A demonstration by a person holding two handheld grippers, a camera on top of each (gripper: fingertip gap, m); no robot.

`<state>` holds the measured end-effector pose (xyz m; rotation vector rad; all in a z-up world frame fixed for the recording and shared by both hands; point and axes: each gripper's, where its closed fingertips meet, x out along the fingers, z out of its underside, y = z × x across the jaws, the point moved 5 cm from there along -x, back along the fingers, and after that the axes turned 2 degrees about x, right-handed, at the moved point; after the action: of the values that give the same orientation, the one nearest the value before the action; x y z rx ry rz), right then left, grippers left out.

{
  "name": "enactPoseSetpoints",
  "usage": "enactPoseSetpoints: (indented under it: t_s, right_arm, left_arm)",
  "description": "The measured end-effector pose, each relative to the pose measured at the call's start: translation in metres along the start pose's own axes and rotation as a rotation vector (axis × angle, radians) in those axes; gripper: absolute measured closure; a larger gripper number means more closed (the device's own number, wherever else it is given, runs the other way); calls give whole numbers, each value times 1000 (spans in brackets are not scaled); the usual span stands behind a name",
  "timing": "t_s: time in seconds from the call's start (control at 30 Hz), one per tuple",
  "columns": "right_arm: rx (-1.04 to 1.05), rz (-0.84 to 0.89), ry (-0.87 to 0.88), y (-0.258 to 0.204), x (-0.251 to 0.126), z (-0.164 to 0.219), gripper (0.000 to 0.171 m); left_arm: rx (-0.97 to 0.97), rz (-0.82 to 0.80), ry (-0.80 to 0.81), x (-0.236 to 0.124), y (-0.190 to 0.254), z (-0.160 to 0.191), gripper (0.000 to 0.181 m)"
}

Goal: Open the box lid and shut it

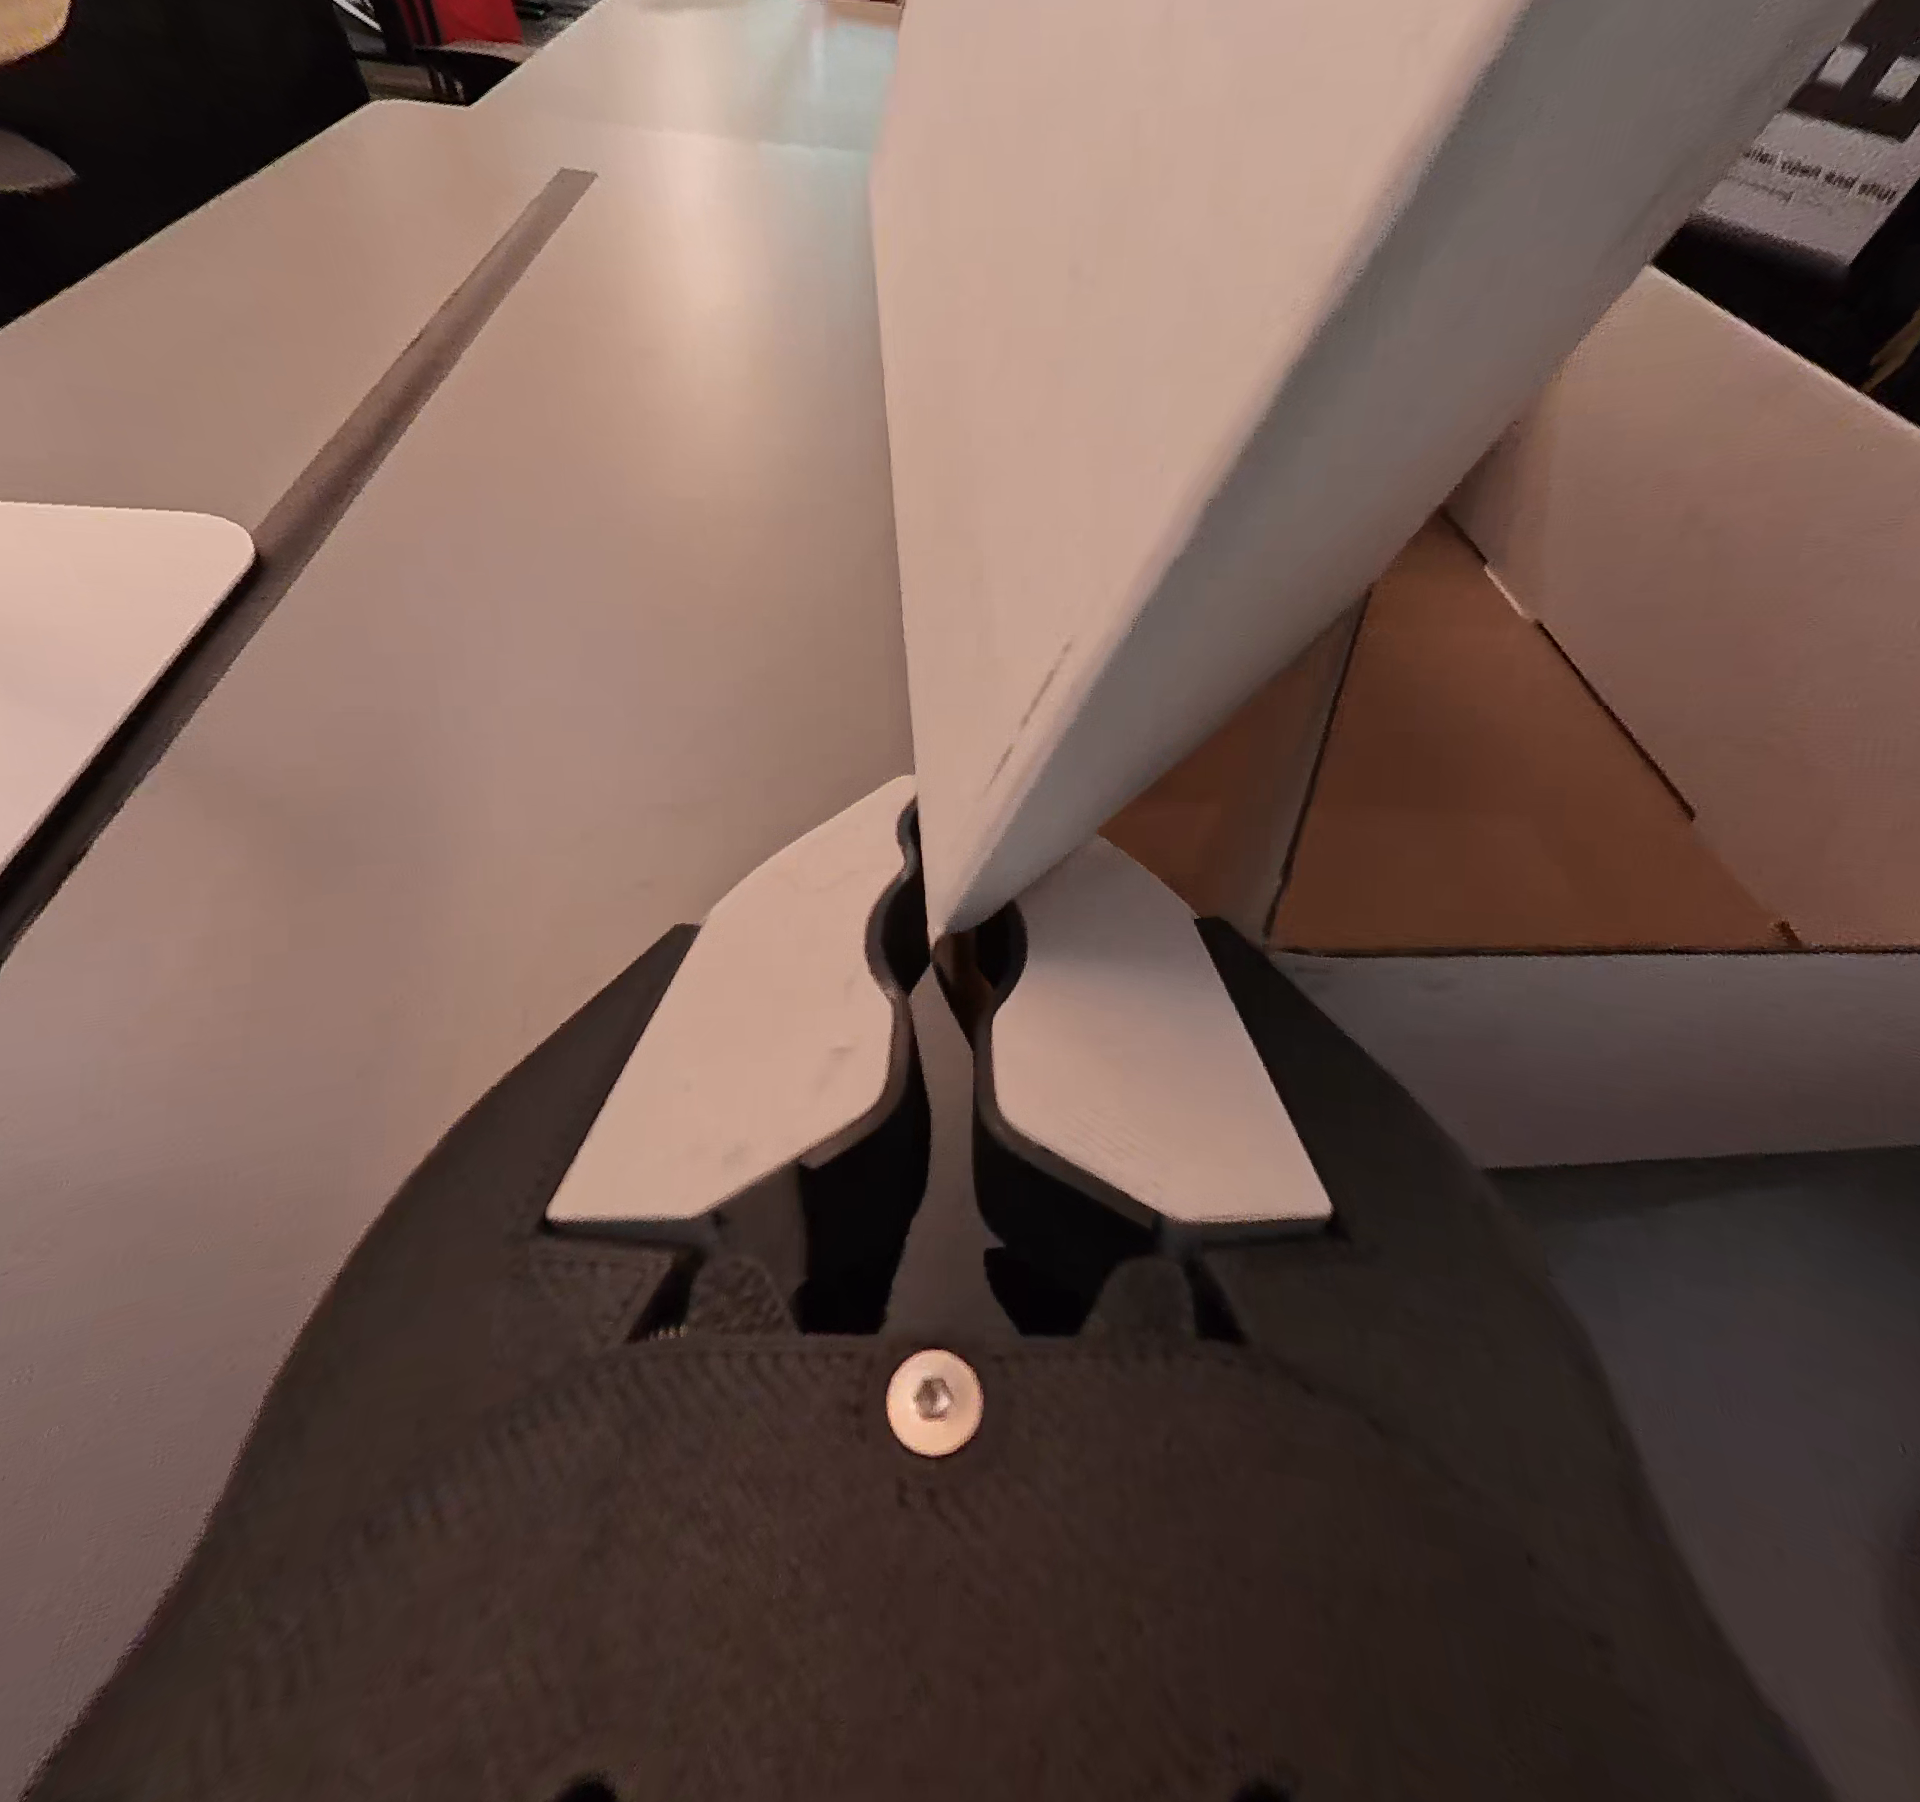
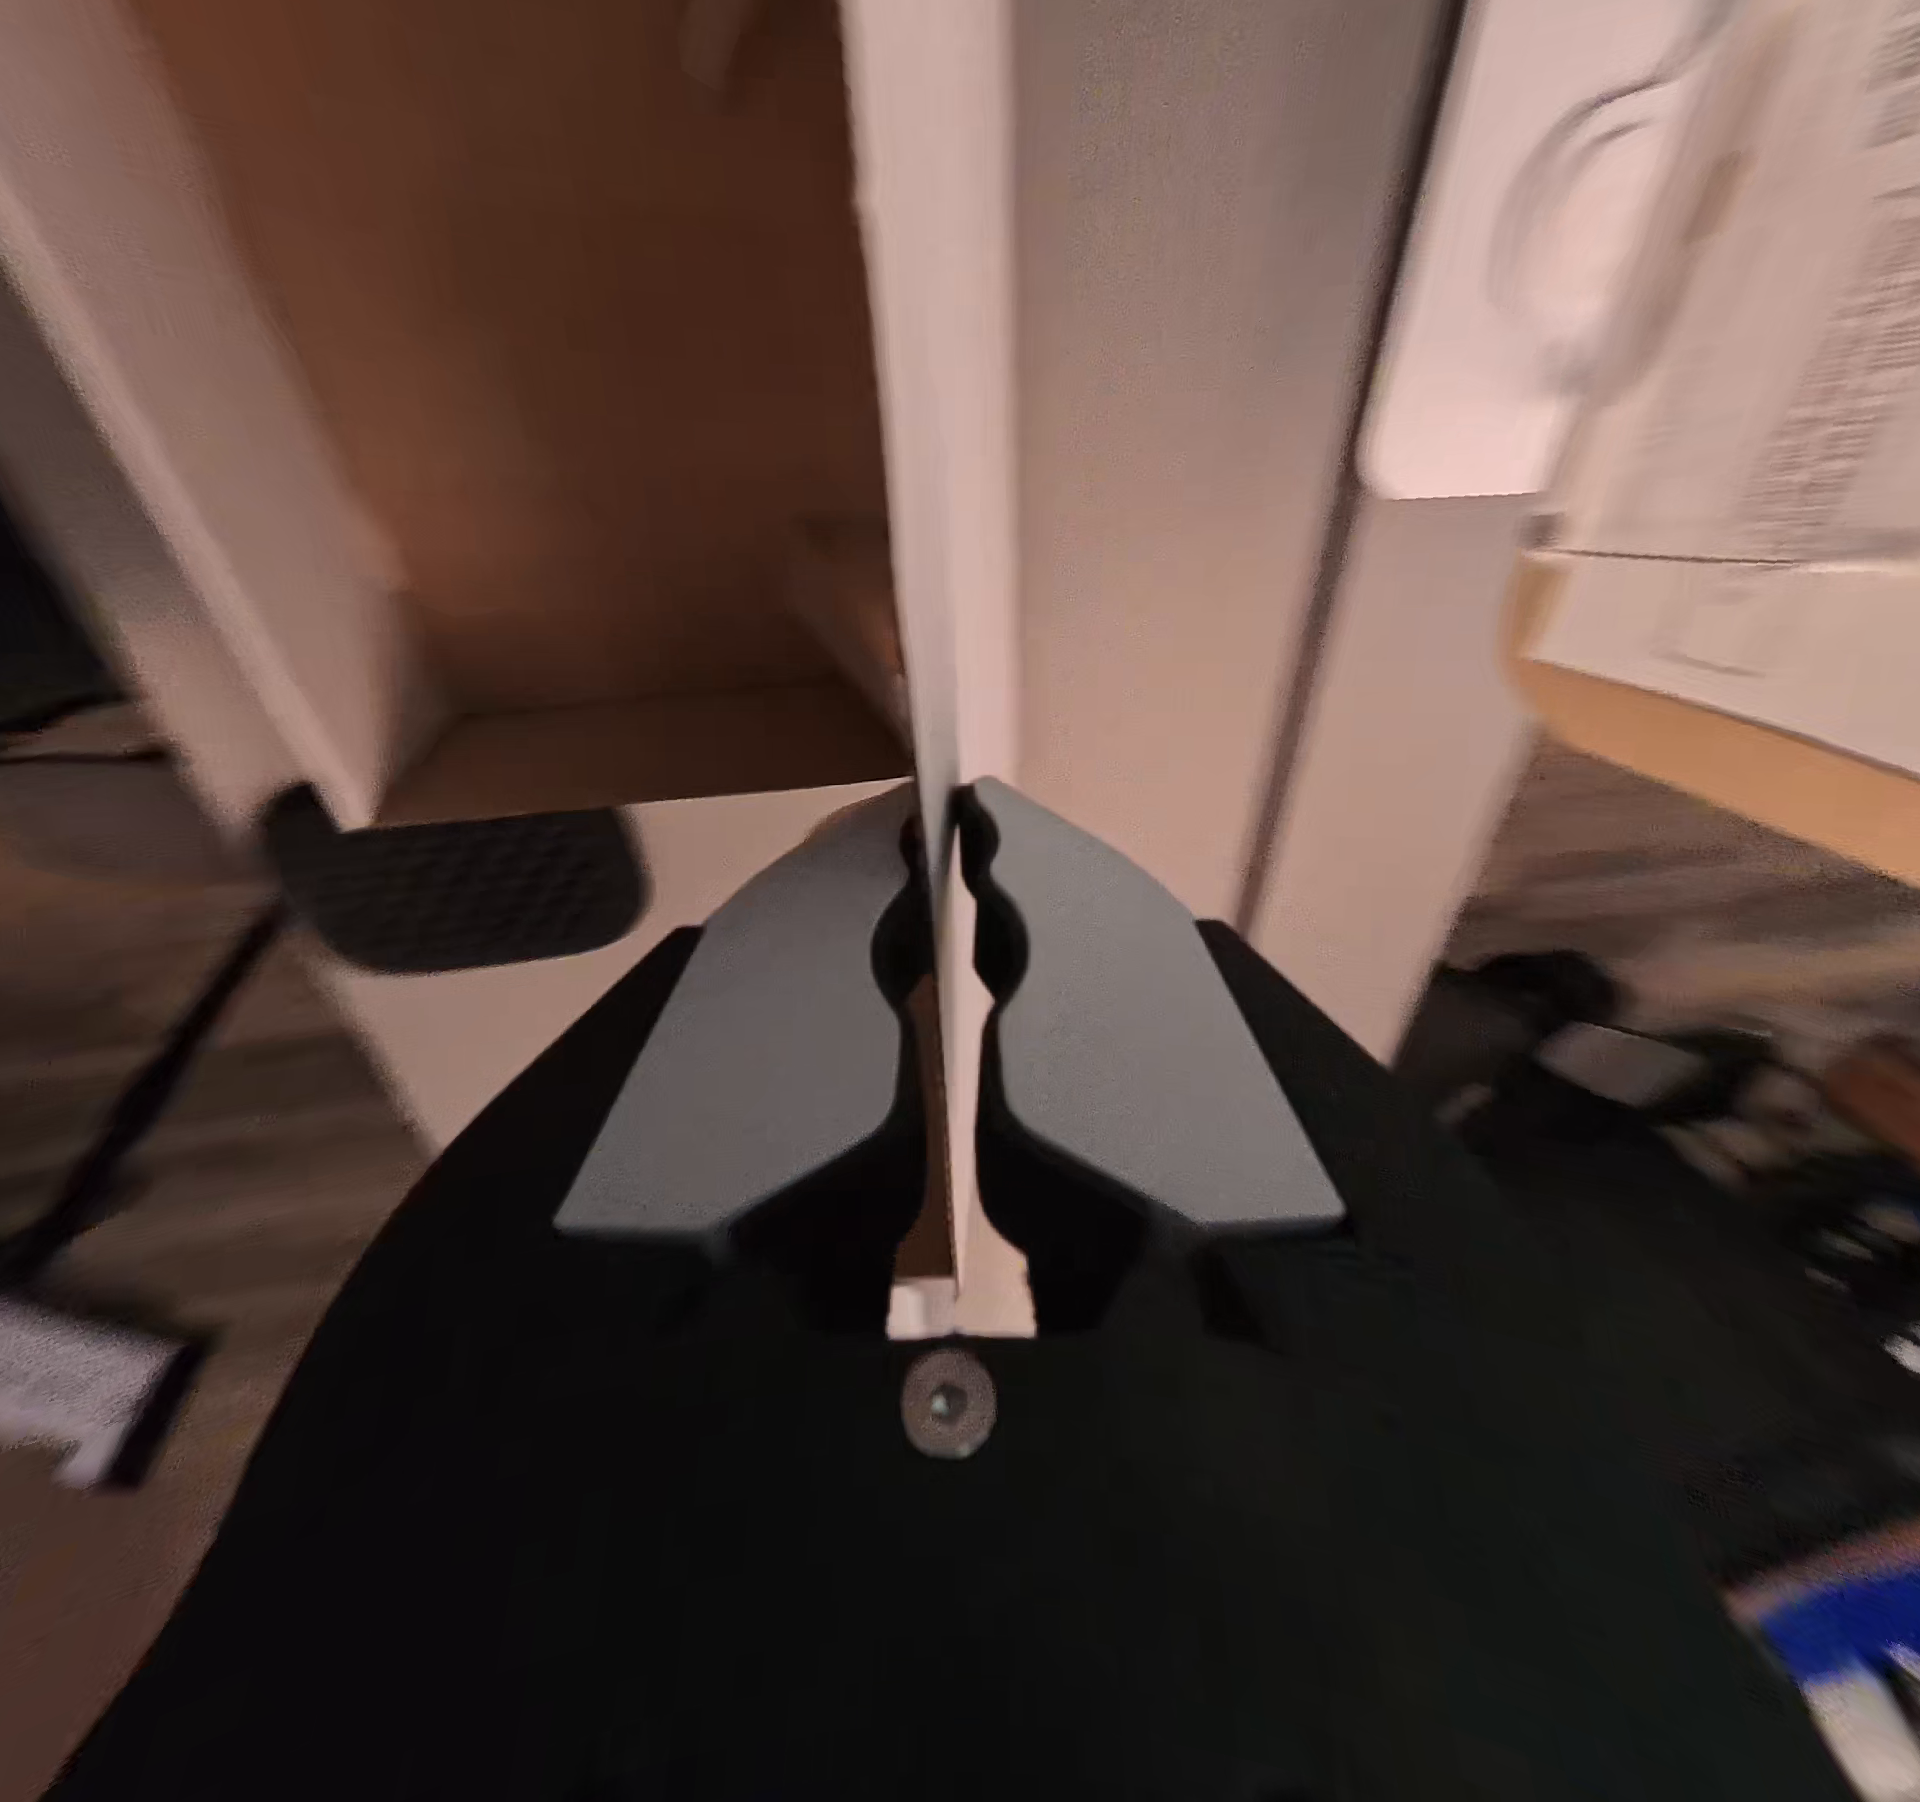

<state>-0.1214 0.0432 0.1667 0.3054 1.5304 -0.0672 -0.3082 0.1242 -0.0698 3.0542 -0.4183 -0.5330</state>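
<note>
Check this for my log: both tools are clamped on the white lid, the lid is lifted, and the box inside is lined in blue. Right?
Not quite. The box interior is brown cardboard, not blue, as the left wrist view shows. The rest stands: the left tool and the right tool each clamp the white lid, which is lifted.

one white box (image 1: 1714,526), one raised lid (image 1: 1195,298), two grippers, one pale table (image 1: 520,609)
</note>
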Motion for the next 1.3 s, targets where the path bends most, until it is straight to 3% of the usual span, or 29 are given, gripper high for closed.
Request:
enactPoseSetpoints:
  t_s: [0.17, 0.4, 0.67, 0.77, 1.0, 1.3]
  right_arm:
    - [107, -225, -1, 22, -10, 9, 166]
    - [330, -435, 45, 42, -16, 25, 168]
    - [455, -624, 110, 55, 9, 54, 168]
    - [499, -703, 121, 54, 19, 70, 167]
    - [604, -947, 221, 51, 42, 106, 162]
    - [656, -1076, 266, 78, 85, 122, 163]
  left_arm:
    - [73, 2, 18, 0, 4, -12, 178]
    - [17, 63, 50, 11, 3, -19, 168]
    - [-26, 301, -21, 47, 14, -12, 162]
    - [32, 377, -36, 59, 24, -11, 172]
    - [258, 329, -65, 58, 46, -26, 174]
    - [236, 342, -92, 61, 52, -27, 172]
